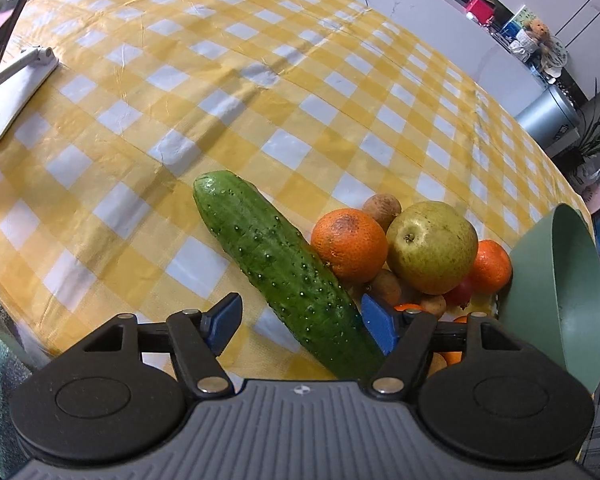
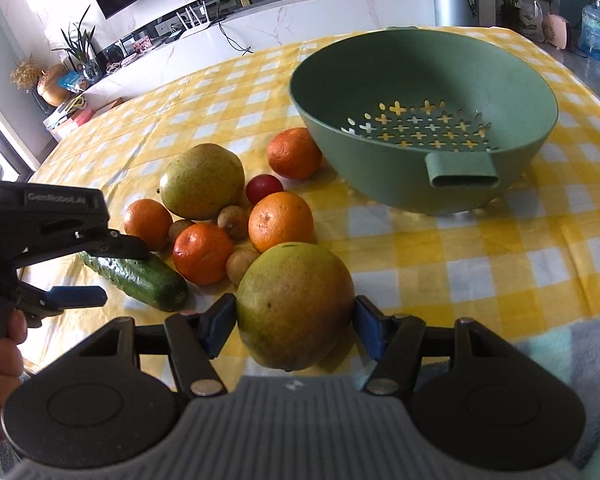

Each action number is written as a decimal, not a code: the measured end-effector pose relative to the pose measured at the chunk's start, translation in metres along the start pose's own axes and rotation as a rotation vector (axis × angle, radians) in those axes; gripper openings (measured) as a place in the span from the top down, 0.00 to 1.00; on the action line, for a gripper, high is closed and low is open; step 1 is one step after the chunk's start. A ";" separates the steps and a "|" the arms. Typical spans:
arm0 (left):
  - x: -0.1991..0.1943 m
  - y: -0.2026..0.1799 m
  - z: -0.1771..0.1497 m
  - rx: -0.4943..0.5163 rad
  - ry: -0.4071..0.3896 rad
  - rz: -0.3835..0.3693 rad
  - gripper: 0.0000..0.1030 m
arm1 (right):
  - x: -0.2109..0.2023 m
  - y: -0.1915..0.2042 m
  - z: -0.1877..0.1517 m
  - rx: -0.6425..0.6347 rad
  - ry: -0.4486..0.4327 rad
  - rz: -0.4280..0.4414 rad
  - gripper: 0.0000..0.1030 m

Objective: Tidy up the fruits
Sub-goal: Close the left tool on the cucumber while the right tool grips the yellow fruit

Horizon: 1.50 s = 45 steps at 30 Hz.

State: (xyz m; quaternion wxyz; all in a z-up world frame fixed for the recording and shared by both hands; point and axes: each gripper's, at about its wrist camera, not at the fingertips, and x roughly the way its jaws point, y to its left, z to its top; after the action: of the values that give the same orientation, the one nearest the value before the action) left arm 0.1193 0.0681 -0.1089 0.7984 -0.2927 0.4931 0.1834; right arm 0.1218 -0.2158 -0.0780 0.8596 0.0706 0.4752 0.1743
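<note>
The right hand-held gripper (image 2: 295, 322) is clenched on a large green-yellow mango (image 2: 294, 306), both blue pads pressed to its flanks at the near edge of the bench (image 2: 480, 264). The left hand-held gripper (image 1: 298, 322) stands released, jaws spread wide astride the near end of the cucumber (image 1: 276, 264), which lies flat on the checked cloth, the pads not gripping it. Beyond lie oranges (image 2: 281, 221), a pear (image 2: 202, 181), small brown fruits and a red one in a loose cluster, with the green colander (image 2: 424, 120) just behind, holding no fruit.
</note>
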 end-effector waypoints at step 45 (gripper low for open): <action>-0.022 0.039 0.003 -0.052 0.104 -0.002 0.37 | -0.005 -0.003 -0.006 0.002 -0.020 0.031 0.40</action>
State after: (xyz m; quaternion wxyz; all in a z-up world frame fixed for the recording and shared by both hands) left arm 0.0892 0.0995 -0.0988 0.7641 -0.3231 0.5286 0.1798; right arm 0.1152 -0.2204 -0.0777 0.8615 0.0805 0.4655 0.1863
